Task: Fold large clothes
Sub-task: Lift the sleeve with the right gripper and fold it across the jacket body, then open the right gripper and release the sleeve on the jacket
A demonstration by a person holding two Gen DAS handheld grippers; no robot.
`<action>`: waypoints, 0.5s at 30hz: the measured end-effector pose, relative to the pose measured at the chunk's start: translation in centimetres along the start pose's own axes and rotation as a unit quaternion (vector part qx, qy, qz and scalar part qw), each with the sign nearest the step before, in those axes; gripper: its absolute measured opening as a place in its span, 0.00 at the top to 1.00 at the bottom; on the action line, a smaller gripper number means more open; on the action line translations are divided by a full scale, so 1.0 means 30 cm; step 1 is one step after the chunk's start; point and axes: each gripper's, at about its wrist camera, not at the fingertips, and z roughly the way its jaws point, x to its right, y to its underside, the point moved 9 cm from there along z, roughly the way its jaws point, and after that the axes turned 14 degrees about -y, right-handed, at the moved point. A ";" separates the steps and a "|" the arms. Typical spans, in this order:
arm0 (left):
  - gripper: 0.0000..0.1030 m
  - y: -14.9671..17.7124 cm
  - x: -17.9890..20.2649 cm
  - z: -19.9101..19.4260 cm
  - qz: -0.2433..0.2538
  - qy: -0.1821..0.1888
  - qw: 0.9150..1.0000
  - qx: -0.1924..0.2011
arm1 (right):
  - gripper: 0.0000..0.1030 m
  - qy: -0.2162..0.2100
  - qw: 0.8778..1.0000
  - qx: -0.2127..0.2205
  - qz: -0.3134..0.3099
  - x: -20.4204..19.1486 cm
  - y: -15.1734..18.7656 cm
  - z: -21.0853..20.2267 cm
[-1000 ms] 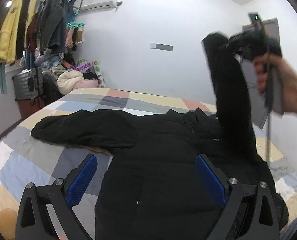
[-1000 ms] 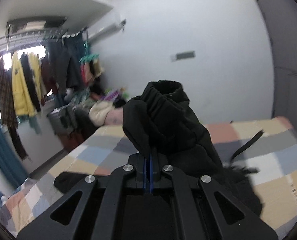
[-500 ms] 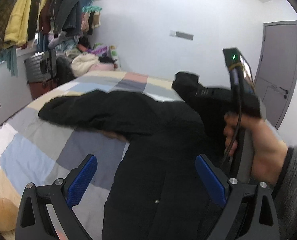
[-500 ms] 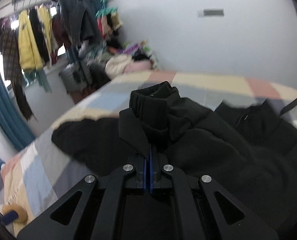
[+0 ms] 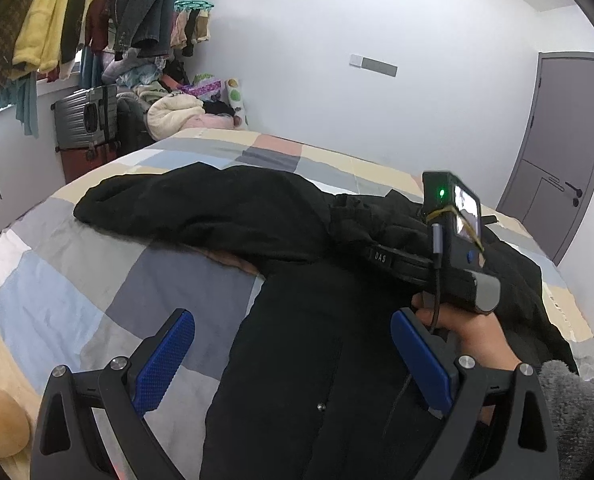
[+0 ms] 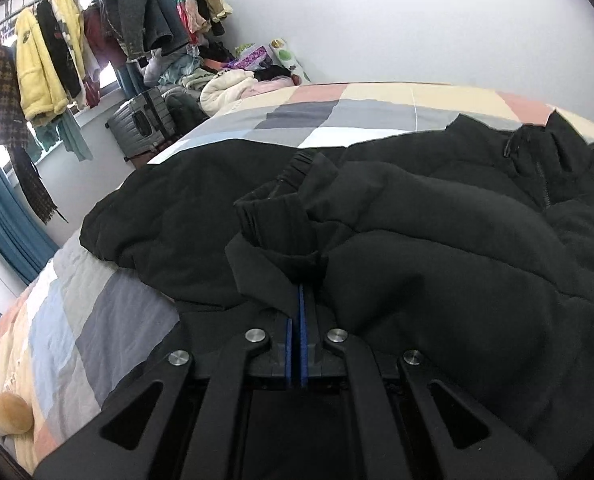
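With the right tongs (image 6: 297,300) pinching the sleeve cuff (image 6: 275,220) and laying it across the chest of the black jacket (image 5: 309,320), the sleeve fold-in looks nearly placed. The jacket lies spread mid-bed (image 5: 57,300), other sleeve toward the left edge. Left tongs (image 5: 293,360) hover spread, empty. Next, I'd guess: release cuff, flatten, then fold the far sleeve.

Black gripper frames (image 5: 293,364), blue textured fingers (image 5: 165,360), silver screws — grey fuzzy sleeve (image 5: 577,412)
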 end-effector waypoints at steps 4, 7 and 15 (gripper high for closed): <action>0.03 0.002 0.004 -0.004 0.001 0.004 1.000 0.001 | 0.92 0.006 1.000 -0.010 -0.012 -0.034 -0.005 -0.022; 0.03 0.002 0.003 -0.004 0.000 0.005 1.000 0.001 | 0.83 0.012 0.999 -0.031 -0.031 -0.052 0.015 -0.040; 0.03 0.006 0.021 -0.027 0.009 0.009 1.000 0.006 | 0.28 0.005 0.997 -0.022 -0.073 -0.111 0.024 -0.192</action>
